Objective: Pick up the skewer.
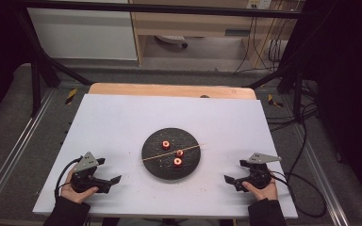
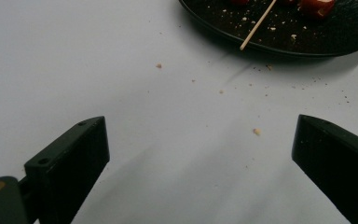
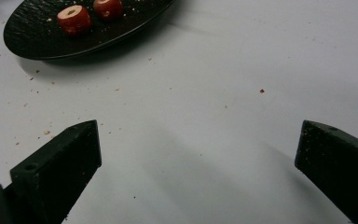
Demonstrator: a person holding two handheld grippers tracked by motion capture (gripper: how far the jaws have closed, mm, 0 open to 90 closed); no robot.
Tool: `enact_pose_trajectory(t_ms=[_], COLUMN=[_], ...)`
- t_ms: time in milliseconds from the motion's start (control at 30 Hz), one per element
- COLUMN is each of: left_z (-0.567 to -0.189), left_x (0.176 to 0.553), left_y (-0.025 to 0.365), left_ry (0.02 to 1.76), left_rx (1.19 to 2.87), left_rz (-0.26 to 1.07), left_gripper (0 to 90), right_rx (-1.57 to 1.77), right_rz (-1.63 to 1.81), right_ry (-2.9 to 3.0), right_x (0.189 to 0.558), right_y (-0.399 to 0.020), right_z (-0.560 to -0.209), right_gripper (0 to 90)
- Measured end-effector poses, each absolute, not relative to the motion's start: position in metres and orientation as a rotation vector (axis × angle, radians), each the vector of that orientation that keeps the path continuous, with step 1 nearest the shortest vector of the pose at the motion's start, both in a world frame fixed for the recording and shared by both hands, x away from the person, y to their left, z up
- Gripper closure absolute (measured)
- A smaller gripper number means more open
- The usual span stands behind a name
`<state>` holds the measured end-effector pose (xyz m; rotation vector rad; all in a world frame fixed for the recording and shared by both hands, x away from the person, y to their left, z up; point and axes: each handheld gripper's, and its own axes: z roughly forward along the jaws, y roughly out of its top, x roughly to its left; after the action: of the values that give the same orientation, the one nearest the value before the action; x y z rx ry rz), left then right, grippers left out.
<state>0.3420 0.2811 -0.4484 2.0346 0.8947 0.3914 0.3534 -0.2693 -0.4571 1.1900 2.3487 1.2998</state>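
A round black plate (image 1: 153,165) lies at the middle of the white table top (image 1: 122,122). On it sit three short red pieces with pale centres (image 1: 166,144), (image 1: 179,153), (image 1: 177,162), and a thin wooden skewer (image 1: 160,156) lies across it. My left gripper (image 1: 109,170) rests on the table left of the plate, open with nothing between its jaws. To the right of the plate my right gripper (image 1: 235,172) also rests open and empty. The left gripper view has the plate (image 2: 335,42) and skewer end (image 2: 256,27) ahead; the right gripper view has the plate (image 3: 32,35) with two red pieces (image 3: 74,19), (image 3: 108,7).
Small crumbs (image 2: 257,131) are scattered on the white surface around the plate. The wooden table edge (image 1: 169,90) shows behind the white top. Black frame bars (image 1: 42,66) stand at the far corners, and cables (image 1: 306,188) trail off at the right.
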Motion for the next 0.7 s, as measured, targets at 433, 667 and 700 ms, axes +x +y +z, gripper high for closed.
enact_pose_trajectory(t_ms=[433, 667, 700], left_z=[-0.445, -0.442, -0.442], left_x=[0.343, 0.343, 0.343], left_y=[0.275, 0.269, 0.269], left_ry=[0.880, 0.880, 0.881], left_rx=[2.042, 2.046, 2.047], left_rz=[0.377, 0.377, 0.377], left_gripper=[3.6, 3.7, 3.7], right_rx=[1.196, 1.197, 1.197], right_rz=[1.312, 1.314, 1.314], right_ry=[2.340, 2.342, 2.342], right_x=[0.353, 0.353, 0.353], right_y=[-0.269, -0.268, -0.268], right_z=[-0.456, -0.456, -0.456], right_gripper=[0.9, 0.8, 0.8])
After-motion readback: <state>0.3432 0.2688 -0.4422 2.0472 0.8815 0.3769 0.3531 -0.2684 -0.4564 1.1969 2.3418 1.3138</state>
